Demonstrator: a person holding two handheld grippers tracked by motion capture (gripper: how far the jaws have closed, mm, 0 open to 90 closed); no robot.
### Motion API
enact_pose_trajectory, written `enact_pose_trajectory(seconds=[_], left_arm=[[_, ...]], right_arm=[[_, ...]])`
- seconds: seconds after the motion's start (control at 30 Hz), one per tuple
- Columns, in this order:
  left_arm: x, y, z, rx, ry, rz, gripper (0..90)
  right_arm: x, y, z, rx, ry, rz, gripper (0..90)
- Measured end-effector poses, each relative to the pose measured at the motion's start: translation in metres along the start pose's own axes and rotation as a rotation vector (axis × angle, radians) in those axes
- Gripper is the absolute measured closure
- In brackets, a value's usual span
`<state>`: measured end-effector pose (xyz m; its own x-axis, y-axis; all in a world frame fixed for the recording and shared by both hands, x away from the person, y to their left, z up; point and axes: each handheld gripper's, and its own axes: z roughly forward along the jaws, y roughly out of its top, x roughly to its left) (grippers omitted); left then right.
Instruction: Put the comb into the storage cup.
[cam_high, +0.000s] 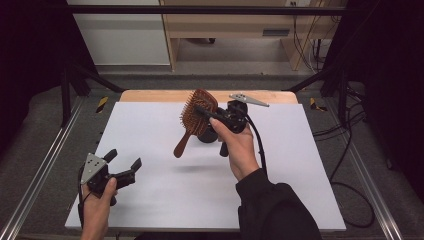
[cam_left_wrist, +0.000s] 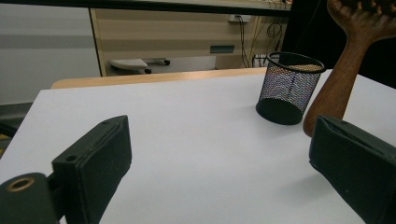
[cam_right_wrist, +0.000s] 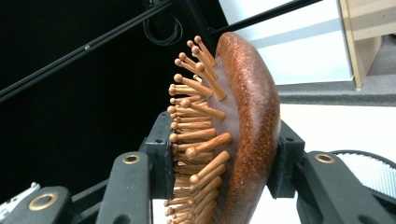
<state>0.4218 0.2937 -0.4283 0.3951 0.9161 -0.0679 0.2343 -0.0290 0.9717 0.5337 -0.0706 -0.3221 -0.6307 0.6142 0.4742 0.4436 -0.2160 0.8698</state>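
On the white surface (cam_high: 150, 200) stands a mesh cup (cam_left_wrist: 288, 88). Above it the right gripper (cam_high: 212, 116), jaws clamped on the brush (cam_high: 197, 117), should lower it handle-first, vertically. The left gripper (cam_high: 122, 167) waits, jaws apart.

Free room and obstacles on the white table (cam_high: 150, 200).

The near and left parts of the table lie bare, giving open passage around the left gripper (cam_high: 126, 169), whose jaws stand apart with nothing between them. Toward the far middle stands the black mesh cup (cam_left_wrist: 289, 88), upright. The wooden hairbrush (cam_high: 196, 120), clamped in the right gripper (cam_high: 207, 114), hangs tilted above it, handle slanting down to the left, blocking approach to the cup from above and from its left.
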Motion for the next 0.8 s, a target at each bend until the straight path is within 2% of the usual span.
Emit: enact_pose_trajectory(seconds=[0.4, 0.8], left_arm=[[0.003, -0.002, 0.0, -0.008, 0.033, 0.004, 6.0], [0.003, -0.002, 0.001, -0.014, 0.035, 0.016, 5.7]], right_arm=[[-0.008, 0.028, 0.006, -0.025, -0.035, -0.004, 53.5], [-0.013, 0.049, 0.016, -0.049, -0.058, 0.0, 53.4]])
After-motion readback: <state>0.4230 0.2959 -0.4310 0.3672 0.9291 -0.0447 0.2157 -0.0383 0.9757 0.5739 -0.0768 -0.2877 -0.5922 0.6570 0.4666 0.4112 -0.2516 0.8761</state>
